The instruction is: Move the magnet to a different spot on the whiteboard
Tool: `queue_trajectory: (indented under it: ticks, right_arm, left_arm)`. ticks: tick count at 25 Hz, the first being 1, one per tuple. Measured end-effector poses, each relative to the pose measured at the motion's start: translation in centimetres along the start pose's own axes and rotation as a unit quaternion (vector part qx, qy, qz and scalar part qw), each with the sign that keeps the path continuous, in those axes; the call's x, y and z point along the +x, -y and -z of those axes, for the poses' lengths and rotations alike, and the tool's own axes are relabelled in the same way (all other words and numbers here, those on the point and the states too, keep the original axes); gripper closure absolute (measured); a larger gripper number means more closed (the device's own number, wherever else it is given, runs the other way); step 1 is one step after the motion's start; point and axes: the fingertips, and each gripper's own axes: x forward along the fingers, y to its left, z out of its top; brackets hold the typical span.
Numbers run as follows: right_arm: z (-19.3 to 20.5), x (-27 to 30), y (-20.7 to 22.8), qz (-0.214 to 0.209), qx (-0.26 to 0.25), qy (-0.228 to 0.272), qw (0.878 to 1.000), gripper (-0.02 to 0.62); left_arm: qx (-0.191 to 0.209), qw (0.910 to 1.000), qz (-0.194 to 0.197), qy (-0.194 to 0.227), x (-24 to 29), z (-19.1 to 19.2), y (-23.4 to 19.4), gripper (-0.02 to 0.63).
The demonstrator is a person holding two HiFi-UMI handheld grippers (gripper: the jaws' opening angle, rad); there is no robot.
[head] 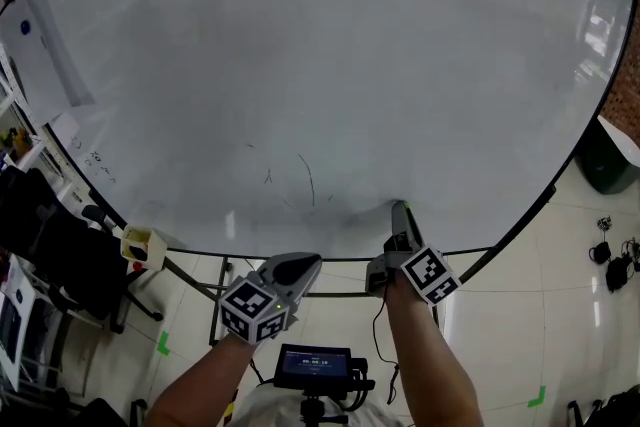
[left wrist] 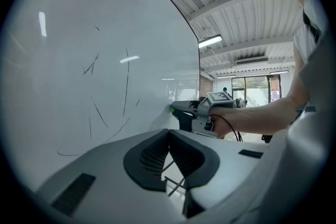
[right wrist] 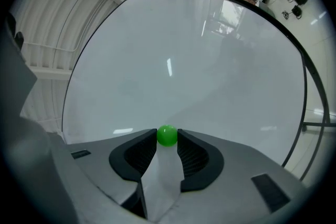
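Note:
A small green ball magnet [right wrist: 167,135] sits between the tips of my right gripper [right wrist: 167,137], both pads pressing on it. It lies against the whiteboard [head: 320,65] near the lower edge, right of centre, where my right gripper [head: 400,208] points at the board. The left gripper view shows the magnet [left wrist: 171,108] as a green spot at the tip of the right gripper [left wrist: 181,110]. My left gripper [head: 305,263] hangs just below the board's edge, apart from it. Its jaws are shut with nothing in them [left wrist: 169,132].
Thin pen strokes [head: 305,180] mark the board left of the magnet. A paper sheet [head: 40,60] hangs at the board's upper left under a blue magnet [head: 25,28]. A dark bin [head: 605,160] stands at right, chairs [head: 40,245] at left, the stand's bars [head: 340,277] below.

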Motion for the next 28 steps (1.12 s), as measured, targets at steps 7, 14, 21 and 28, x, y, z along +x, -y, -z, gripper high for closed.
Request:
queue_trajectory:
  ticks: [7,14,21,28]
  right_arm:
    - [-0.1,0.3,0.4,0.006,0.005,0.004,1.0,0.449]
    - [0.1,0.3,0.5,0.009,-0.003,-0.012,1.0,0.448]
    - [-0.1,0.2,0.4,0.003,-0.016,-0.033,0.999,0.424]
    - [-1.2,-0.9,0.6,0.003,-0.02,-0.036,0.999,0.403]
  left_arm:
    - [0.0,1.0,0.0,-0.002,0.5,0.0,-0.7,0.572]
    - [-0.001,1.0,0.006,0.0,0.9,0.0,-0.3,0.572]
    - [-0.008,1.0,-0.001,0.005,0.6,-0.1,-0.3,0.572]
    - [-0.012,0.9999,-0.001,0.009,0.6,-0.1,1.1,0.572]
